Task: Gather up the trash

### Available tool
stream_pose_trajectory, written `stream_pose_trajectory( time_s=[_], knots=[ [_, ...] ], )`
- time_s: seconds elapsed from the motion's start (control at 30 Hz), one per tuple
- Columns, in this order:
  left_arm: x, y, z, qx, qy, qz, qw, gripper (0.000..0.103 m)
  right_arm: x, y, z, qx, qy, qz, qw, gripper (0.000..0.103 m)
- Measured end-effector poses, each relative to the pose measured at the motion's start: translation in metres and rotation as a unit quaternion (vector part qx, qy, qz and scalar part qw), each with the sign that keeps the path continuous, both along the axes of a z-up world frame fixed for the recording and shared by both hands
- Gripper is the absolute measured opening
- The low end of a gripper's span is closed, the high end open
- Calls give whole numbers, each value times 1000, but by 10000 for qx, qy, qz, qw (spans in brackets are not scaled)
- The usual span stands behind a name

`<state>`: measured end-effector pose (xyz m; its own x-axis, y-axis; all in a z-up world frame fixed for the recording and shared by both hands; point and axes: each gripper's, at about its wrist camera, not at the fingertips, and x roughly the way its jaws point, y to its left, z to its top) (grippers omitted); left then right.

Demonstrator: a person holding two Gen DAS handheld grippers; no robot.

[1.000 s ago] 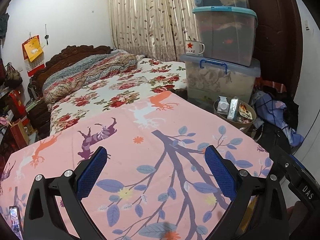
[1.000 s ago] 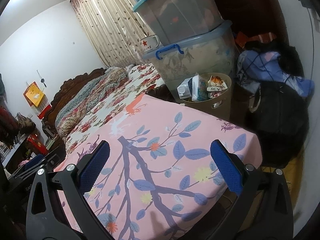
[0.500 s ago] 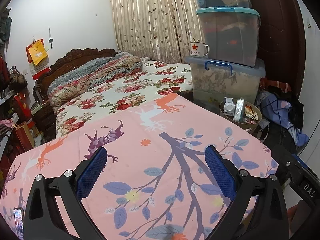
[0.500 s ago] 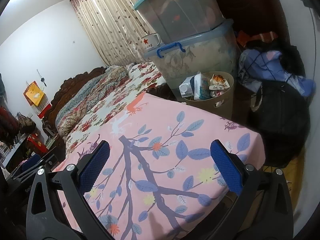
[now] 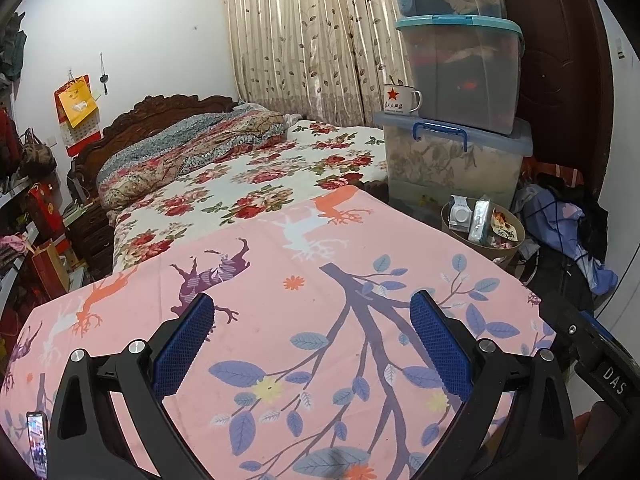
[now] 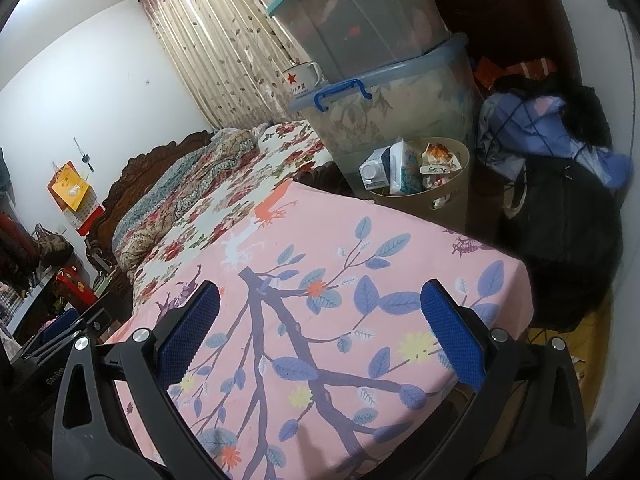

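A tan round waste basket (image 5: 505, 254) (image 6: 448, 194) stands on the floor past the far right corner of the pink patterned cloth (image 5: 304, 320) (image 6: 320, 320). It holds a white carton (image 5: 459, 213) (image 6: 374, 168), a silvery packet (image 5: 480, 220) (image 6: 404, 168) and a snack wrapper (image 5: 505, 226) (image 6: 438, 158). My left gripper (image 5: 312, 336) hovers open over the cloth, nothing between its blue pads. My right gripper (image 6: 320, 328) is open too, empty, above the cloth's right part. The other gripper's black body (image 5: 600, 360) shows at the left view's right edge.
Stacked clear storage boxes (image 5: 456, 120) (image 6: 384, 80) with an enamel mug (image 5: 400, 98) rise behind the basket. A flowered bed (image 5: 248, 176) lies beyond the cloth. Clothes and a dark bag (image 6: 560, 208) pile at the right. Shelves and red bags (image 5: 44, 240) crowd the left. A phone (image 5: 36, 440) lies near the front.
Both views have shifted slightly; the left gripper has drawn back and up a little, so more of the bed and basket shows. Both grippers stay open and empty.
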<state>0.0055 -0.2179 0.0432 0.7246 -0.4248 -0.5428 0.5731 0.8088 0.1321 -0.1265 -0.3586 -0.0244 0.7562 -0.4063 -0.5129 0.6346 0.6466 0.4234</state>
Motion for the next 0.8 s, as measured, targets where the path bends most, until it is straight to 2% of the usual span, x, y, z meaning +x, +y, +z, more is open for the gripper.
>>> stream_pose_trajectory(
  time_s=[0.8],
  knots=[
    [-5, -4, -3, 84, 262, 14, 9996, 94, -6, 3, -6, 64, -12, -35, 10000, 99]
  ],
)
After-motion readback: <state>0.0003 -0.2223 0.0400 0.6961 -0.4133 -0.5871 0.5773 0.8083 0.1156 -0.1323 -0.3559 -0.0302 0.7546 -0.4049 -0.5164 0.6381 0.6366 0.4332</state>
